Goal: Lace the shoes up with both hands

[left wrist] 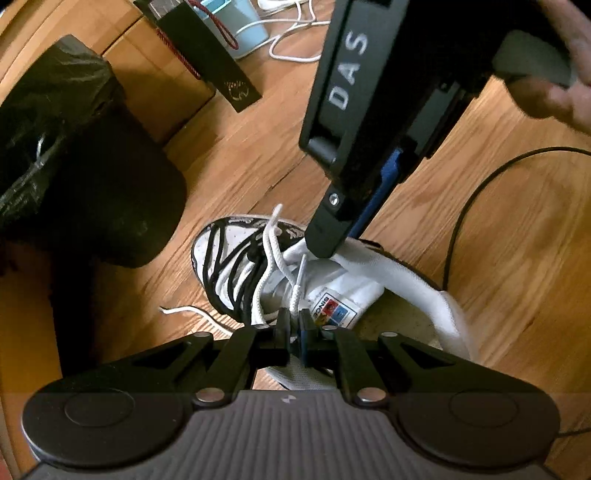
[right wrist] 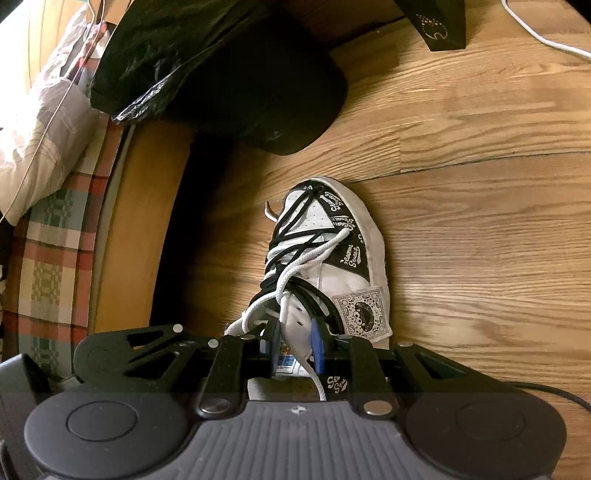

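Note:
A white and black sneaker (left wrist: 218,243) lies on the wooden floor, threaded with a black lace (left wrist: 236,273) and a white lace (left wrist: 295,291). In the left wrist view my left gripper (left wrist: 294,326) is shut on the white lace just above the tongue label. My right gripper (left wrist: 327,245) reaches in from the upper right and its tips sit on the shoe's white tongue (left wrist: 354,266). In the right wrist view the sneaker (right wrist: 351,258) points away, and the right gripper (right wrist: 295,343) has the tongue (right wrist: 295,325) pinched between its pads, with the white lace (right wrist: 295,266) running past them.
A bin lined with a black bag (left wrist: 55,122) stands left of the shoe, also seen as the bin (right wrist: 207,74). A black cable (left wrist: 454,229) curves on the floor at right. White cables (left wrist: 295,37), a blue cup (left wrist: 243,22) and a black paper bag (left wrist: 207,55) lie beyond. A plaid bedcover (right wrist: 48,240) borders the left.

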Demonstrator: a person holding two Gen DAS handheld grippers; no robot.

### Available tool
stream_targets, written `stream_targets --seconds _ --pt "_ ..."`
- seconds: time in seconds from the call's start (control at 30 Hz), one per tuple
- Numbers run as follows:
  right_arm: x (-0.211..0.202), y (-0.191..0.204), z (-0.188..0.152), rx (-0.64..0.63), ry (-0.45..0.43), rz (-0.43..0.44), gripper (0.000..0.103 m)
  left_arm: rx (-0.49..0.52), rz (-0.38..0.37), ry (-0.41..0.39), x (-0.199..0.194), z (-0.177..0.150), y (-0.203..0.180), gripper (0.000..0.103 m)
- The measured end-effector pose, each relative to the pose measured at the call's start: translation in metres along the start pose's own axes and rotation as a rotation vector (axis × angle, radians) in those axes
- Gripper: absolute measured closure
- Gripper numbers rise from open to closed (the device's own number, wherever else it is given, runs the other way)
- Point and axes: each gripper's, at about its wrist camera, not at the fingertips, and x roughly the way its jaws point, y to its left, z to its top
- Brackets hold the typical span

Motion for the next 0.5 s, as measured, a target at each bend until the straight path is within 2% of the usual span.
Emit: stream_targets --seconds 0.5 --pt "-0.0054 -0.0035 -0.0011 -0.007 -0.001 -0.004 0.082 0.009 0.002 -0.006 0.0063 -0.0017 -0.0069 0.097"
